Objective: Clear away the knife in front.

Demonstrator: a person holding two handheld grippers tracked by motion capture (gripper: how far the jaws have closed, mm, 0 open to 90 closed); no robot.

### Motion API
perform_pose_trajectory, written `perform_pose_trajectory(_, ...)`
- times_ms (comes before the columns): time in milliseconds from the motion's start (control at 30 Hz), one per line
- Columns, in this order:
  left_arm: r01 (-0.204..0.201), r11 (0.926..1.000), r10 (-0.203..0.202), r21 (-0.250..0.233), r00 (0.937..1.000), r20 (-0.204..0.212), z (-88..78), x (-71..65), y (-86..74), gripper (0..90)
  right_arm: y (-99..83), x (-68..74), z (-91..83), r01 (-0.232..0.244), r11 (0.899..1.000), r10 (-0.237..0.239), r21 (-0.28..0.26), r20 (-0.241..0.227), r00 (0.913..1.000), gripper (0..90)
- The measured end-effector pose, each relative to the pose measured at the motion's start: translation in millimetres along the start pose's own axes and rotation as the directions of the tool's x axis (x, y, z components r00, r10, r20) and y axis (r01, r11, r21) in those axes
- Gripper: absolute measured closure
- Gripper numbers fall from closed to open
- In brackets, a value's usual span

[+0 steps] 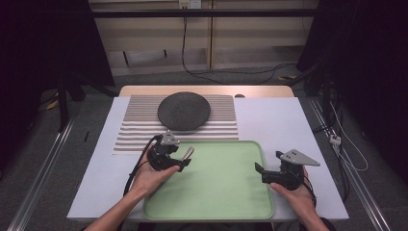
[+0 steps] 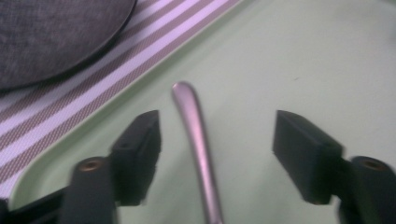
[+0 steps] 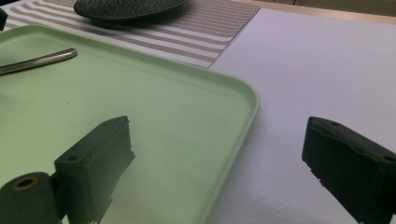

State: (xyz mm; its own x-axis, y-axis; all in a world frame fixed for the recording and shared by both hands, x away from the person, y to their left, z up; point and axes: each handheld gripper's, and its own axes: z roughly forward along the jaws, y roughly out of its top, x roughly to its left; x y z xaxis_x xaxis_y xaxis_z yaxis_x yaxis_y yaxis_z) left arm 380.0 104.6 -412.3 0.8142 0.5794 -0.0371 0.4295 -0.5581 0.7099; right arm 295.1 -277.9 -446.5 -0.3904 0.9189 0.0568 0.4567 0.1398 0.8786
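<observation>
Jaws of the left gripper (image 2: pixel 217 158) stand apart, not pressing the spoon handle (image 2: pixel 196 140) that lies between them on the green tray (image 2: pixel 299 60). Right gripper (image 3: pixel 224 172) jaws are also apart, holding nothing, straddling the tray's right edge. Handle sits near the tray's upper-left corner, just short of the striped mat (image 1: pixel 139 130). Risk: the handle lies nearer one pad, so closing now could push it sideways rather than seat it.
</observation>
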Motion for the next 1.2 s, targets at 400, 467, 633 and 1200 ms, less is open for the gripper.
perform_pose_trajectory(400,-0.062,0.9958,0.059,0.067,0.9974,0.04,16.8,-14.8,-0.2,87.5,0.3,1.0,-0.9,0.006,1.0,-0.006,-0.004,0.002,1.0,8.3)
perform_pose_trajectory(467,-0.06,0.9952,0.058,0.077,0.998,0.026,19.3,-15.5,-0.1,90.0,0.2,1.1,-1.4,0.009,1.0,-0.009,-0.006,0.0,1.0,8.3)
perform_pose_trajectory(633,-0.057,0.9912,0.055,0.12,0.9984,0.014,26.6,-10.8,-3.0,90.0,0.2,1.7,-1.8,0.014,1.0,-0.014,-0.008,0.001,0.9999,8.4)
perform_pose_trajectory(1200,-0.029,0.9881,0.03,0.151,0.9996,-0.003,28.3,-0.1,-6.0,90.0,0.0,2.0,-2.0,0.014,1.0,-0.014,-0.006,0.008,0.9999,8.6)
